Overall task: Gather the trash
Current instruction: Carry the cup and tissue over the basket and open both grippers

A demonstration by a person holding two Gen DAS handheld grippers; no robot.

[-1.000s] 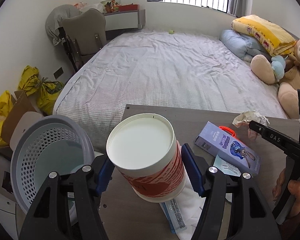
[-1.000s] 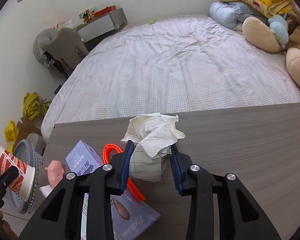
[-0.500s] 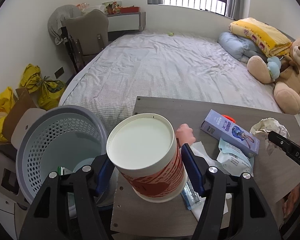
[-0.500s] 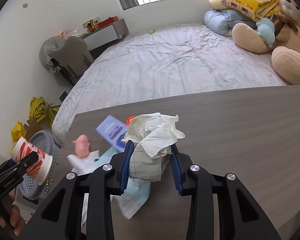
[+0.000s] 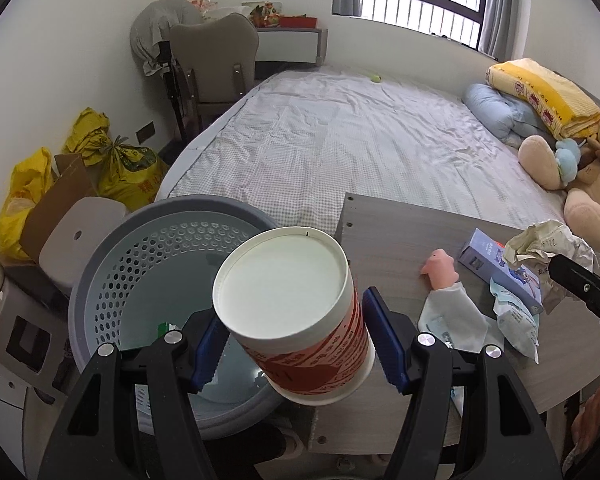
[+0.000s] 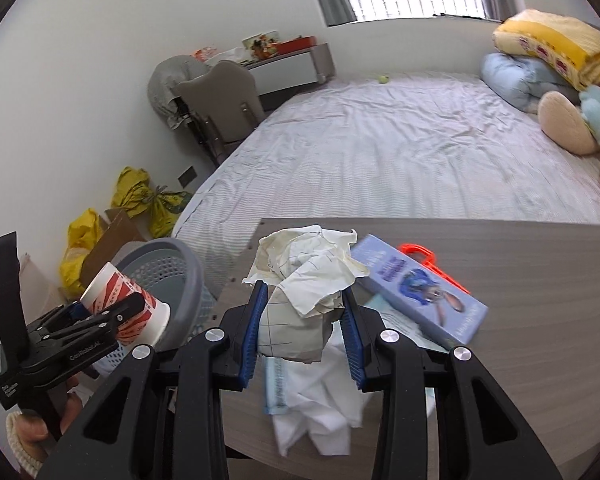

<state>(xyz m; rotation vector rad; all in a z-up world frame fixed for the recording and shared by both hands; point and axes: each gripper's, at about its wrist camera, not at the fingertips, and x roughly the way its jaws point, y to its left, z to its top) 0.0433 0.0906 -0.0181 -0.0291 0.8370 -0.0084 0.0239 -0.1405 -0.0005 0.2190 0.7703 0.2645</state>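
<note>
left tongs (image 5: pixel 296 344) grip red-white cup (image 5: pixel 296 312) (bottom up); right tongs (image 6: pixel 302 320) grip crumpled paper (image 6: pixel 304 280).

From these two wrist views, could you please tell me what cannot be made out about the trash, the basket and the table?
- Basket contents: left wrist view, the paper cup and left gripper cover most of its floor.
- Cup interior: neither view shows it; only its base faces the camera.
- Crumpled paper writing: right wrist view, too small and creased.
- Table near edge: right wrist view, hidden behind the right gripper.
- Pink toy: right wrist view, not visible.
</note>
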